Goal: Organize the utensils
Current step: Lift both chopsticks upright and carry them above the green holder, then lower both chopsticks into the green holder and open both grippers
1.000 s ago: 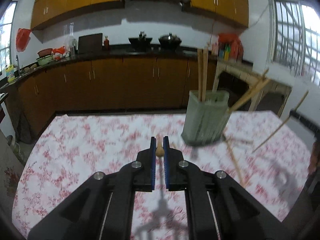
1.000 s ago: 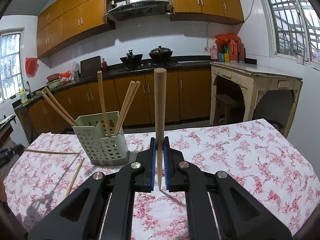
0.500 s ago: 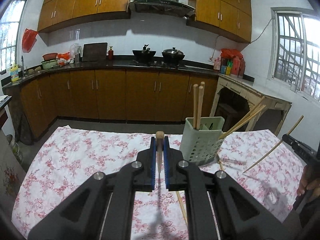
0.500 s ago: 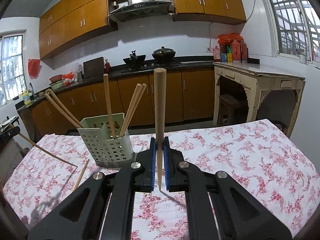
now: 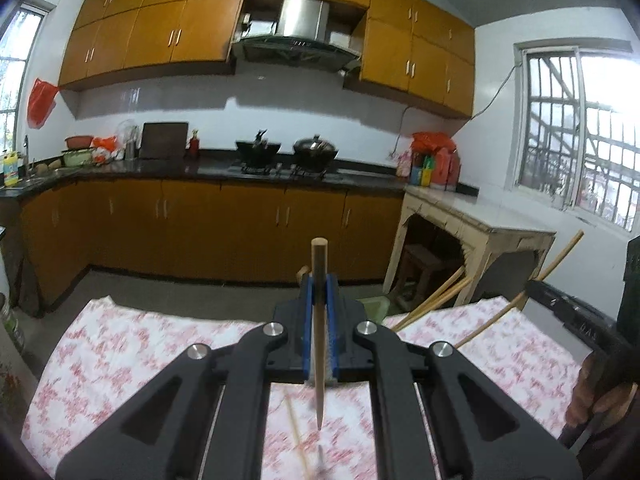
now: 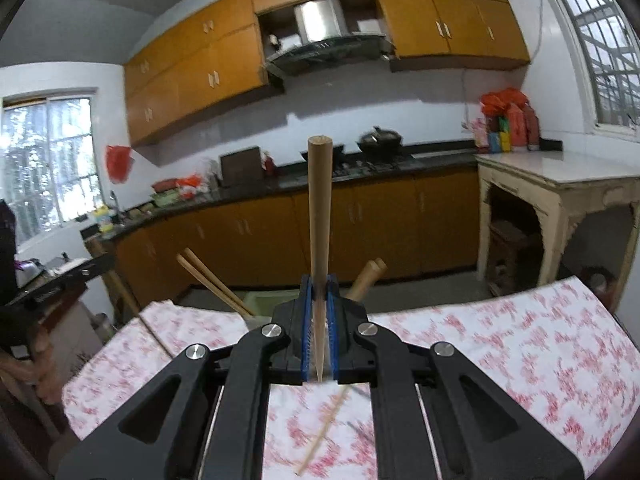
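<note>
My left gripper [image 5: 319,292] is shut on a wooden chopstick [image 5: 319,344] held upright, tip down. My right gripper [image 6: 319,292] is shut on another wooden chopstick [image 6: 319,216], also upright. The pale green utensil holder [image 5: 374,305] is mostly hidden behind the left gripper; its rim [image 6: 262,303] peeks out behind the right gripper. Chopsticks lean out of it [image 5: 434,298] [image 6: 212,282]. A loose chopstick lies on the floral tablecloth under each gripper [image 5: 298,436] [image 6: 324,432]. The right gripper with its chopstick [image 5: 516,300] shows at the left view's right edge.
The table wears a red floral cloth [image 6: 520,344]. Behind it run brown kitchen cabinets [image 5: 200,228] and a white side table [image 6: 560,184]. The person's hand [image 5: 600,392] is at the right; the other hand and gripper [image 6: 44,292] are at the left.
Both grippers have closed in over the holder, which now sits hidden right behind the fingers. The left chopstick has swung from pointing away to standing upright. Both views are tilted up.
</note>
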A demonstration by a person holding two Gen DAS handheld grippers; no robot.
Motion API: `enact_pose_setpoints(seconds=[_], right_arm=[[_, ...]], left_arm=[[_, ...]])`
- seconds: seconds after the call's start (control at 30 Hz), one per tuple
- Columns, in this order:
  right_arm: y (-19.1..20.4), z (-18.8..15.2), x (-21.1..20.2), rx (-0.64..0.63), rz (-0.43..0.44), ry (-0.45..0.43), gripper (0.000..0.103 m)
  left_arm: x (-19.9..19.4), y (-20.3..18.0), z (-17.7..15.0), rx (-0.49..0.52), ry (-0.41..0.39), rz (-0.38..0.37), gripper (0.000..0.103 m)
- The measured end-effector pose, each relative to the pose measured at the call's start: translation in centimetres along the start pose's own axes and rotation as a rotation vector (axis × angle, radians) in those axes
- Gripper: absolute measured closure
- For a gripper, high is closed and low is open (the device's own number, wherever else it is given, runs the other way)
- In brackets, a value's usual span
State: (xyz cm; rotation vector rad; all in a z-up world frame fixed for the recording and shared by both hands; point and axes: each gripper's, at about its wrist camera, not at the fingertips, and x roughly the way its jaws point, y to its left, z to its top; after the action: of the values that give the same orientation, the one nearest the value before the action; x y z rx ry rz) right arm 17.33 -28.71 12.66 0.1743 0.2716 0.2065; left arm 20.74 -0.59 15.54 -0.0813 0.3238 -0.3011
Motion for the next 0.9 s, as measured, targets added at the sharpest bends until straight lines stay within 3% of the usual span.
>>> enact_pose_setpoints(seconds=[0.2,0.37,0.6,0.9], right_arm=[[1.5,3.1,2.3,-0.003,0.019,-0.077,0.095],[1.7,3.6,5.3,-0.021,-0.005,-0.078,0.095],[1.0,1.9,9.0,-0.001,-0.015,0.01,0.095],[0.8,0.6,10.6,0.027,0.0,0.074,0.095]], left_arm=[[1.4,-3.1,4.0,-0.005,-0.123,0.014,0.095],[3.0,-4.2,6.6,-0.018,-0.236,0.07,0.095],[7.2,-3.3,5.9,-0.056,-0.219,0.119,0.095],[9.9,-3.1,4.7,-0.066,-0.198,0.109,0.095]])
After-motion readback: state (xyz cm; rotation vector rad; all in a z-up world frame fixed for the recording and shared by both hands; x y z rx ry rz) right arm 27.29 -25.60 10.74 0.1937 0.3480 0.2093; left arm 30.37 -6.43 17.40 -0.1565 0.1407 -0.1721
